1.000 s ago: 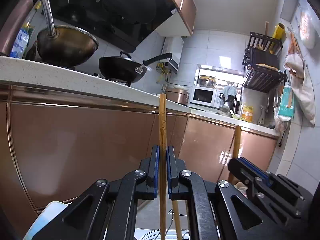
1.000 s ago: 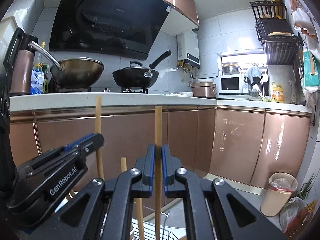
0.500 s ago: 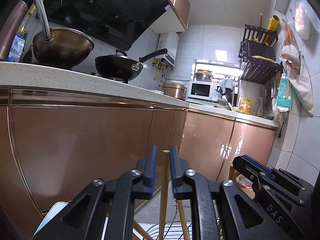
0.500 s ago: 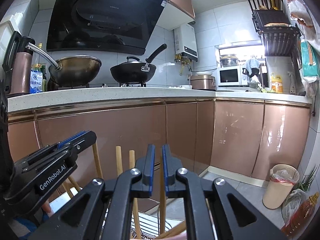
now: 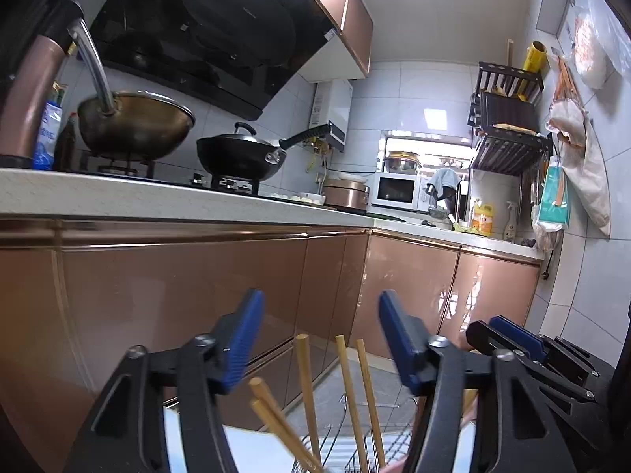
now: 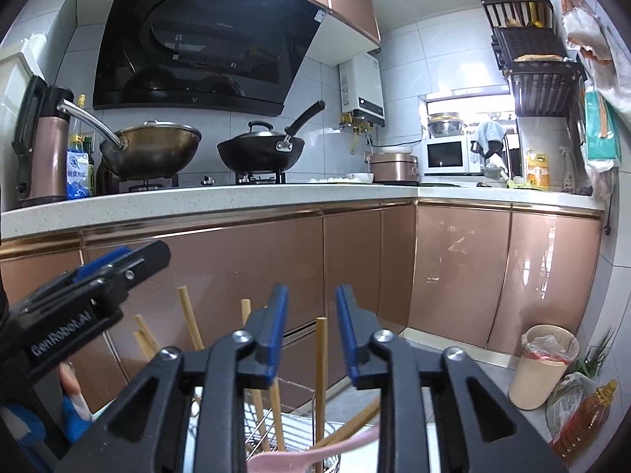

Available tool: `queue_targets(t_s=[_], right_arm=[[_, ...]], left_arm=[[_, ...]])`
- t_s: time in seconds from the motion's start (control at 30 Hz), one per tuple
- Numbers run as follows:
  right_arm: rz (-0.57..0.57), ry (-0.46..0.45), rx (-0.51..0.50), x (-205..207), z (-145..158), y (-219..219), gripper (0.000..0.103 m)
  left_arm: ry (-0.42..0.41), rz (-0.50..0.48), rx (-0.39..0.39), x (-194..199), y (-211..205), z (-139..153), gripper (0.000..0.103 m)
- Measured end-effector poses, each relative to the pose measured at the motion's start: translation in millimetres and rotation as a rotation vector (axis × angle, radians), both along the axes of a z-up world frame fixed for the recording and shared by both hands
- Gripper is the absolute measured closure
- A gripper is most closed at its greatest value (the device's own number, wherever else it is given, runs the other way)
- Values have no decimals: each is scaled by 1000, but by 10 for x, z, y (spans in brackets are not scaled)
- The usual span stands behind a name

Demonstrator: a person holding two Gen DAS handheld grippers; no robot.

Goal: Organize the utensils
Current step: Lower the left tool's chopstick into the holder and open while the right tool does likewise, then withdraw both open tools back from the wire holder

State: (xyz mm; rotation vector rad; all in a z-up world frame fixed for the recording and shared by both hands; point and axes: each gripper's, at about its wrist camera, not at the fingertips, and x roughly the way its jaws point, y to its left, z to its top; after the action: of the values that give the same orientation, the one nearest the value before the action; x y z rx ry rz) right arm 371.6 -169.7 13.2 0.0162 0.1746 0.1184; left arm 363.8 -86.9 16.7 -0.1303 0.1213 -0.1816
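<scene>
My left gripper (image 5: 320, 315) has its blue-padded jaws apart and still opening, with nothing pressed between them. Below it several wooden chopsticks (image 5: 304, 386) stand upright or lean in a wire rack (image 5: 355, 453). My right gripper (image 6: 311, 307) is also opening. One chopstick (image 6: 321, 370) stands in the gap under its jaws, and neither pad touches it. More chopsticks (image 6: 189, 323) lean to the left in the same rack (image 6: 272, 429). A pink spoon (image 6: 307, 461) lies at the rack's front. Each gripper shows at the edge of the other's view.
Copper-coloured cabinet doors (image 6: 244, 276) stand close behind the rack under a white counter (image 6: 197, 197). Two woks (image 6: 260, 153) sit on the stove. On the floor at the right are a beige bin (image 6: 544, 366) and a bottle (image 6: 583, 414).
Both grippers were shut on upright chopsticks a second ago. Both have let go and opened, the left one wider. The chopsticks have dropped into the rack.
</scene>
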Motion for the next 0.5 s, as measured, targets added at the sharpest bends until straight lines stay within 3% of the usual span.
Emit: queue_targets(t_s=[0.27,0.5], right_arm=[[-35,87,-5,-608,-84,116,61],[-63,173,-49,-1140,-376,261,58]], left_arm=[[155,45,87,-588,241,-59,17],[221,98,156,-1188,420,-258,9]])
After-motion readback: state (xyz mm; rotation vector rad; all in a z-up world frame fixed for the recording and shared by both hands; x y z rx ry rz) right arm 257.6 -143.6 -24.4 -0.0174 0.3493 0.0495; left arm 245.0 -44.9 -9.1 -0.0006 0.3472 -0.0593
